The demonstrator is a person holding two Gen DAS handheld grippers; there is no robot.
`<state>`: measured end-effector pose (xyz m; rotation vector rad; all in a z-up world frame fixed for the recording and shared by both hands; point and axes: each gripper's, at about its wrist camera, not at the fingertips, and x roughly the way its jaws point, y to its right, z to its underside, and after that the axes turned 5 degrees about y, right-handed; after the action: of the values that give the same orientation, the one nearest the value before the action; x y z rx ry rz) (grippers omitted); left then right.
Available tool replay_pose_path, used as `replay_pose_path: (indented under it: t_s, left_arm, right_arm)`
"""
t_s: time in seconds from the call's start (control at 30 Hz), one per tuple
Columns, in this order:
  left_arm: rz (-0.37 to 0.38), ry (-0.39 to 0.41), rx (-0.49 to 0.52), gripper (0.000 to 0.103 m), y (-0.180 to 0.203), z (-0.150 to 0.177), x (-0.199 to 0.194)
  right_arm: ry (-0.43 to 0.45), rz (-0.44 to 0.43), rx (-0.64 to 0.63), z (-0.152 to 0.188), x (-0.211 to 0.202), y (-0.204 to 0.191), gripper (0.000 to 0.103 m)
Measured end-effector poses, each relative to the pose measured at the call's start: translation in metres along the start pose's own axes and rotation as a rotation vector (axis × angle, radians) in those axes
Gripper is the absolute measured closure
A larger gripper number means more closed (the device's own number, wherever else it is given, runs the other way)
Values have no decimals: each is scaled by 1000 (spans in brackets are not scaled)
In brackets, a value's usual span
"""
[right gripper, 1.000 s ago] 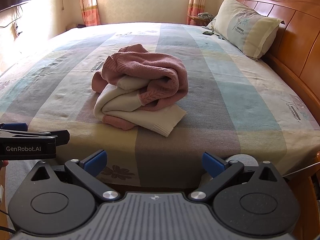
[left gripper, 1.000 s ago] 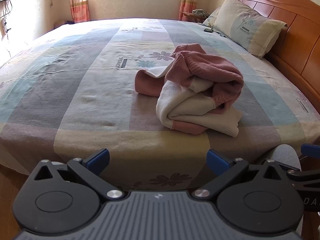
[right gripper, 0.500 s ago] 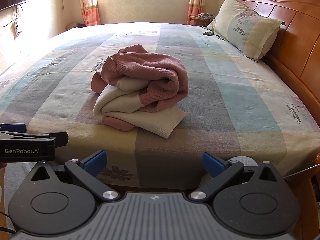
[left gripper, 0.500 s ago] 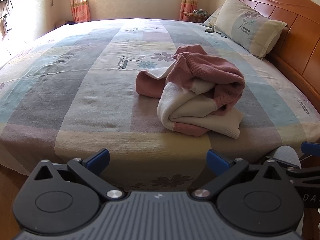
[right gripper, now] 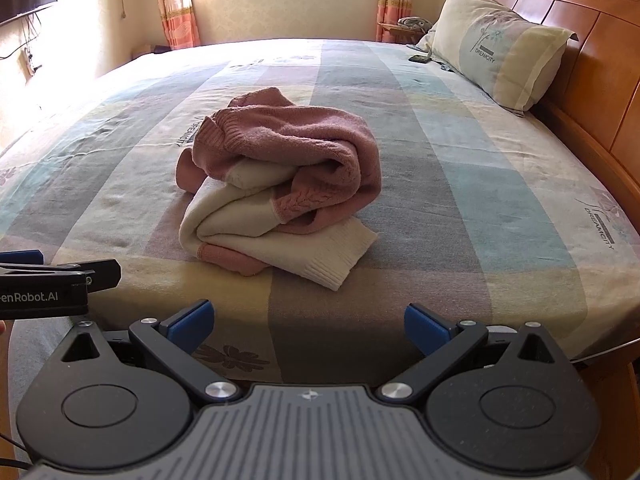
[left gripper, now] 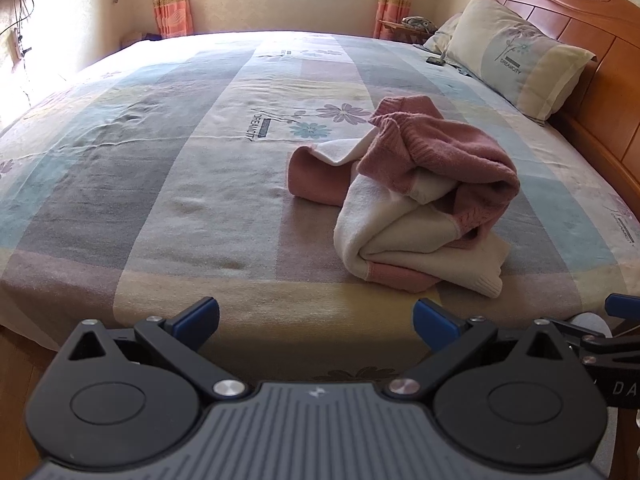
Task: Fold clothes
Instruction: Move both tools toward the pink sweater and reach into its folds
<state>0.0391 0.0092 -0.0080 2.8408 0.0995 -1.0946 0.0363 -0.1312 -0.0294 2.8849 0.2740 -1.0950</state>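
Pink-and-cream sweater (left gripper: pixel 420 204) lies bunched near the bed's (left gripper: pixel 160 200) near edge; my left gripper (left gripper: pixel 316 316) and right gripper (right gripper: pixel 306 318) hang short of it, fingers released, empty; I judge folding unstarted; next I must reach in and spread it flat.

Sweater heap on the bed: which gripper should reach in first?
Right, probably. The sweater lies nearly centred ahead of the right gripper, whereas it sits off to the right of the left gripper. Both are open.

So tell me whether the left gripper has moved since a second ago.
Yes. The left gripper has eased toward the bed: the pink and cream knitted sweater looks larger, and the wooden headboard has shifted.
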Motion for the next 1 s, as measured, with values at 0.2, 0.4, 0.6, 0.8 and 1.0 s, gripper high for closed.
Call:
replay_pose_path:
  t_s: [0.2,0.4,0.6,0.8,1.0]
  left_arm:
    - [-4,-25,-17,1,-3,-14,20]
    - [-4,-48,-12,1,-1,-34,43]
    - [-7,-69,-10,1,0,-48,63]
    - [-15,-87,7,1,1,-57,79]
    - [0,-93,13,1,2,-62,88]
  right_arm:
    - [-45,-8,17,-14,23,5,0]
    - [-81,-4,34,-29,47,10,0]
    - [-116,6,47,-41,68,14,0]
    - [-149,18,58,-51,88,16,0]
    - [-169,25,59,-59,103,14,0]
